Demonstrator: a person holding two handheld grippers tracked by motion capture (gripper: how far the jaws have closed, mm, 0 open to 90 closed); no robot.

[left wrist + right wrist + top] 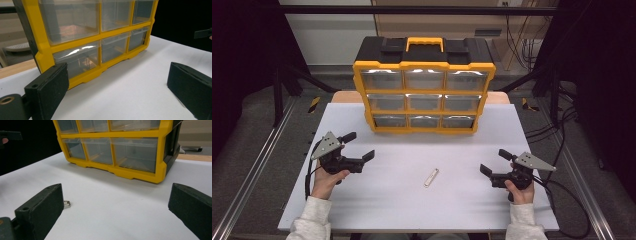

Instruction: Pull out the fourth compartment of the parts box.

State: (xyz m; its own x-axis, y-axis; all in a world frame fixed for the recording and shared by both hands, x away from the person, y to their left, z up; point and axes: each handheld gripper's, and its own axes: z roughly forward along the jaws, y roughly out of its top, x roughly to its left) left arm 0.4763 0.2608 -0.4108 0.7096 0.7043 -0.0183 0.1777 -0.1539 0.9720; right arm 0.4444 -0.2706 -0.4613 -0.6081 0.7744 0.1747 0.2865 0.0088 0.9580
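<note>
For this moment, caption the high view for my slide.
Both open tools, left and right, flank a small clip before a yellow drawer organizer.

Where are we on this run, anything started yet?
Nothing looks done. All nine drawers of the yellow organizer appear shut. The small metal piece lies untouched on the white table, between the two grippers. In hand: nothing. The left gripper and right gripper are both open, fingers apart and empty, resting near the table's front. Any picking or drawer work is still ahead.
</note>
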